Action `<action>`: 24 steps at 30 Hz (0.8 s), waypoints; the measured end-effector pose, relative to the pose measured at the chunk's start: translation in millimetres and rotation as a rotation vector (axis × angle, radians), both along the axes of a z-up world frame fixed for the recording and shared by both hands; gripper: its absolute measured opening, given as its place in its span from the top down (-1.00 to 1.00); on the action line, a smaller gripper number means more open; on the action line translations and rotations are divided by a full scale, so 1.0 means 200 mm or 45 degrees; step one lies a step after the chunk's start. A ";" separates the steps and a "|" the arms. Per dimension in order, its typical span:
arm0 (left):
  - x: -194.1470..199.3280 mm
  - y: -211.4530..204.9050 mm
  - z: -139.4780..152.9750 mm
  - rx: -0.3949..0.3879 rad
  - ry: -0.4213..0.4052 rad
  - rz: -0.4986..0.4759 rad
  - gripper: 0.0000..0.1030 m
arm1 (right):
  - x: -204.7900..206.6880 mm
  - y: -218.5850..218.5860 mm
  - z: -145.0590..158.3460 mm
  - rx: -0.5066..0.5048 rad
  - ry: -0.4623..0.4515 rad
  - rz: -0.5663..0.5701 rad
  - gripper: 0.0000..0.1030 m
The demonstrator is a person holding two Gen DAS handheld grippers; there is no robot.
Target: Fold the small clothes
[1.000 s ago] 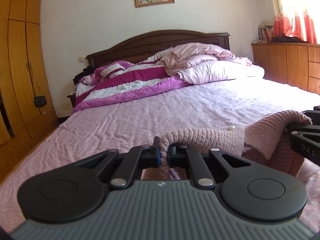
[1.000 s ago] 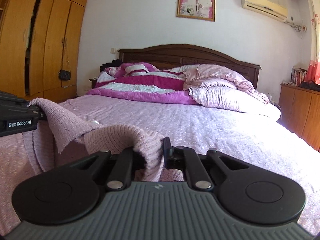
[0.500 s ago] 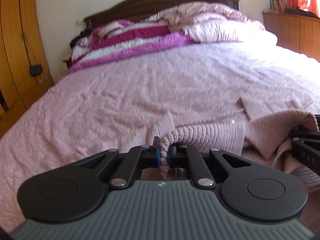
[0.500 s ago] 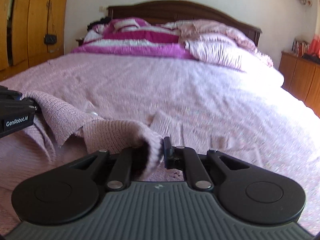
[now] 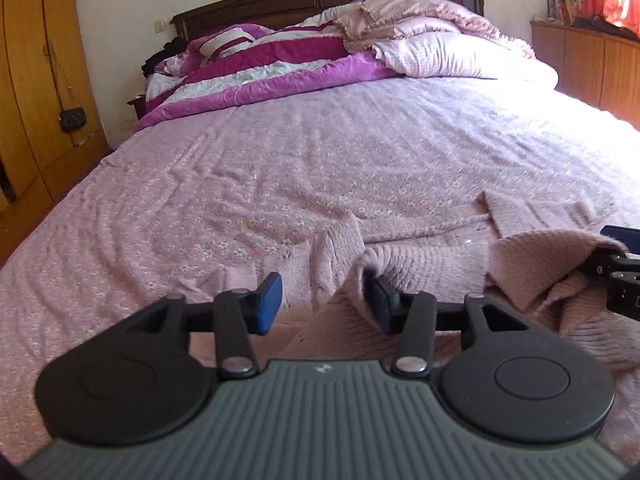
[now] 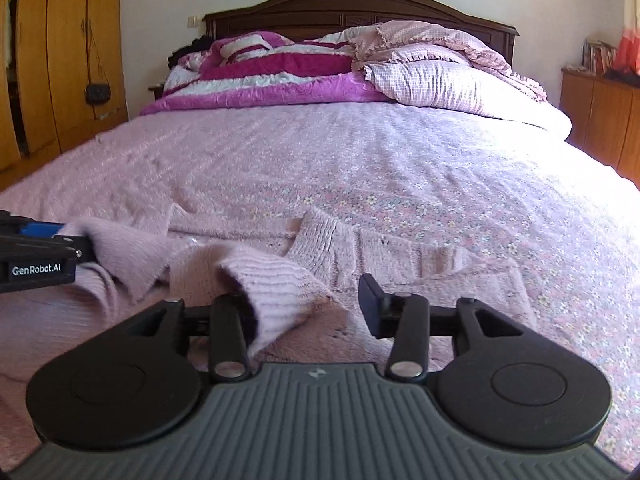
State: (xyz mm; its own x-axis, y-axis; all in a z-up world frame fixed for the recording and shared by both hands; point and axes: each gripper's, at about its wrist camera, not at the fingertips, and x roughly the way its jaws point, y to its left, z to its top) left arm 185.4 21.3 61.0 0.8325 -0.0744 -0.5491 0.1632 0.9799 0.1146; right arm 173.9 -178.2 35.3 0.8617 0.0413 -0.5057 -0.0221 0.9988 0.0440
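I see left gripper jaws opening, half wide; sweater cuff draped on right pad. Right gripper jaws opening too, cuff slumped over left finger. Sweater near bed's foot; bedspread ahead open.

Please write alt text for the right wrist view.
The right hand-held gripper is opening, a pink knitted garment draped on one finger, above a pink bed. The left hand-held gripper shows at the left edge.
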 end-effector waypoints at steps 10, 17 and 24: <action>-0.24 0.05 0.08 -0.052 0.004 -0.071 0.04 | -0.33 -0.03 0.13 -0.020 -0.087 0.032 -0.29; -0.37 0.00 0.03 0.002 0.018 -0.142 0.04 | -0.46 0.04 0.11 -0.047 -0.072 0.113 -0.36; -0.43 -0.03 -0.04 0.052 0.049 -0.225 0.04 | -0.53 0.11 0.05 -0.089 -0.034 0.179 -0.43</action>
